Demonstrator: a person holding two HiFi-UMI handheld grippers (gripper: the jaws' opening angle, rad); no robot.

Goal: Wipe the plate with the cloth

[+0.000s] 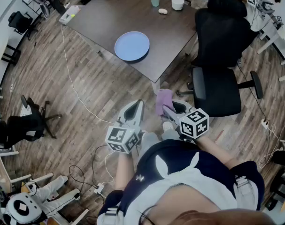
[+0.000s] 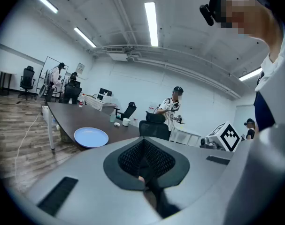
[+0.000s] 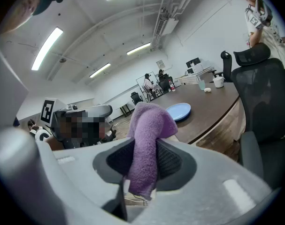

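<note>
A light blue plate lies near the front edge of the dark table; it also shows as the plate and the plate in the gripper views. My right gripper is shut on a purple cloth, which stands up folded between its jaws; the cloth fills the middle of the right gripper view. My left gripper is held beside it over the wood floor, shut with nothing in it. Both grippers are well short of the table.
A black office chair stands at the table's right corner, close to my right gripper. A cup and a white bowl sit at the table's far side. A white cable runs across the floor on the left. People are at desks beyond.
</note>
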